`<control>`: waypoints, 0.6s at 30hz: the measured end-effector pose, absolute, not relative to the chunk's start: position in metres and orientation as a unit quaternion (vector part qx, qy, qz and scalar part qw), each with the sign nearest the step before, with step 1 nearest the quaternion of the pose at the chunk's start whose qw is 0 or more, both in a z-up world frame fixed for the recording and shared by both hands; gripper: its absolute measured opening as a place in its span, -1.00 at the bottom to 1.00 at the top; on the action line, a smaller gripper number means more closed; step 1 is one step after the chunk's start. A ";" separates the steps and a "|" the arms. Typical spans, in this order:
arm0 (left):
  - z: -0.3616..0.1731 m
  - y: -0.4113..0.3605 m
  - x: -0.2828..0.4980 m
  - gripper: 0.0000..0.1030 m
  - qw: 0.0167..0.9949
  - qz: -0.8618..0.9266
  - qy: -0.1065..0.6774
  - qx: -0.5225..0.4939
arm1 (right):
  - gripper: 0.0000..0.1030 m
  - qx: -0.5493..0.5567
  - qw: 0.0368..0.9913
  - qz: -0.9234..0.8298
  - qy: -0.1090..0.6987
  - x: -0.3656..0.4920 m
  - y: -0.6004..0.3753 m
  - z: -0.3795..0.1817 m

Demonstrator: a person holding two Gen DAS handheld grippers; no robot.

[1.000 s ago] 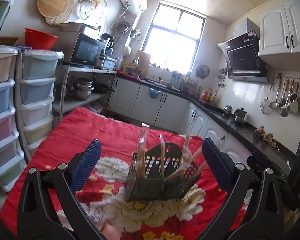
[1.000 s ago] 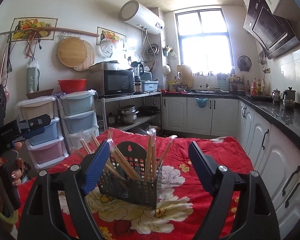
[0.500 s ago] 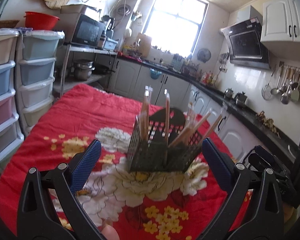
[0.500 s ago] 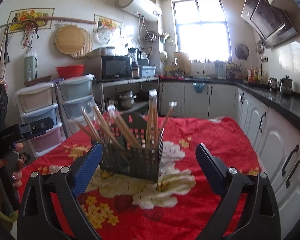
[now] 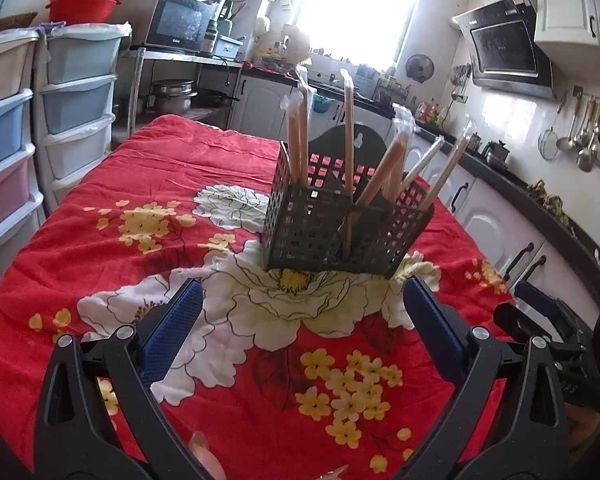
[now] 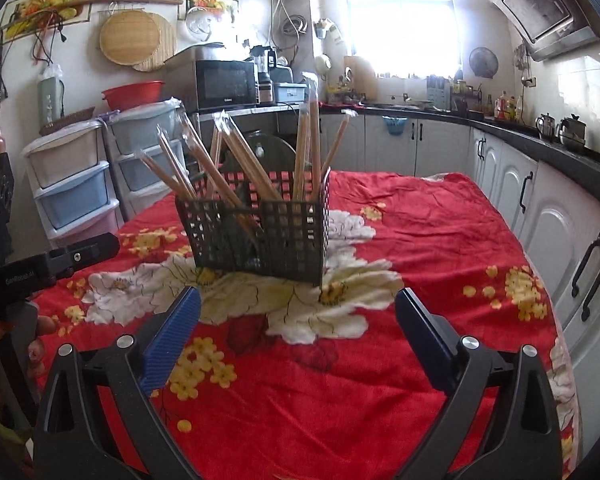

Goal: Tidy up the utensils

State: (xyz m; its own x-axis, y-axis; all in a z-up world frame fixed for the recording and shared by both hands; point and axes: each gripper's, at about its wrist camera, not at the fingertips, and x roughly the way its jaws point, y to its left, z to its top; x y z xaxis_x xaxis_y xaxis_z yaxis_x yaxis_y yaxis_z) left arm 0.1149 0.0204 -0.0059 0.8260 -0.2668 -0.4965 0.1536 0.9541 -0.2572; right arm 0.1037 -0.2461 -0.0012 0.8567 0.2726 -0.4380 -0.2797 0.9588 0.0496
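Both claws spread wide and empty: left gripper, right gripper. At twelve o'clock, a perforated dark plastic caddy (wrapped wooden chopsticks inside) on a red floral cloth.

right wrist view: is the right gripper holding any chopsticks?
No. The right gripper is open and empty above the tablecloth, and the wrapped chopsticks all stand in the black basket.

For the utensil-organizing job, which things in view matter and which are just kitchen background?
Job items:
- black mesh caddy
- wrapped chopsticks standing in it
- left claw, open
- right claw, open

Background:
- floral red cloth
- microwave
- red basin
- plastic drawers
- hanging ladles
- kettles
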 end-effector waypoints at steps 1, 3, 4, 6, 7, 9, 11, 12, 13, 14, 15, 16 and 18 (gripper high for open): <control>-0.008 0.019 0.114 0.79 0.950 -0.107 0.274 -0.102 | 0.85 -0.007 0.963 0.144 0.227 0.105 -0.247 -0.004; -0.012 0.017 0.112 0.79 0.951 -0.106 0.273 -0.098 | 0.85 -0.010 0.964 0.143 0.224 0.101 -0.245 -0.009; -0.014 0.017 0.111 0.79 0.952 -0.105 0.272 -0.097 | 0.85 -0.012 0.965 0.141 0.220 0.100 -0.245 -0.011; -0.017 0.015 0.108 0.79 0.954 -0.100 0.266 -0.094 | 0.85 -0.013 0.967 0.140 0.213 0.097 -0.244 -0.013; -0.019 0.015 0.106 0.79 0.956 -0.098 0.262 -0.092 | 0.85 -0.013 0.967 0.141 0.210 0.095 -0.243 -0.015; -0.020 0.012 0.103 0.79 0.959 -0.095 0.254 -0.085 | 0.85 -0.014 0.969 0.142 0.199 0.091 -0.242 -0.017; -0.019 0.009 0.099 0.79 0.963 -0.092 0.241 -0.078 | 0.85 -0.018 0.974 0.136 0.182 0.087 -0.242 -0.018; -0.019 0.008 0.097 0.79 0.964 -0.091 0.236 -0.076 | 0.85 -0.018 0.976 0.133 0.173 0.085 -0.242 -0.018; -0.019 0.006 0.095 0.79 0.966 -0.090 0.230 -0.073 | 0.86 -0.017 0.978 0.129 0.164 0.083 -0.243 -0.017; -0.018 0.005 0.093 0.79 0.968 -0.090 0.222 -0.070 | 0.87 -0.015 0.980 0.126 0.155 0.081 -0.244 -0.017; -0.017 0.004 0.092 0.79 0.970 -0.090 0.215 -0.067 | 0.87 -0.014 0.981 0.124 0.149 0.080 -0.245 -0.015; -0.017 0.003 0.091 0.79 0.971 -0.089 0.211 -0.066 | 0.87 -0.012 0.983 0.120 0.139 0.078 -0.246 -0.014; -0.015 0.001 0.087 0.79 0.974 -0.091 0.196 -0.062 | 0.87 -0.009 0.985 0.115 0.125 0.075 -0.248 -0.013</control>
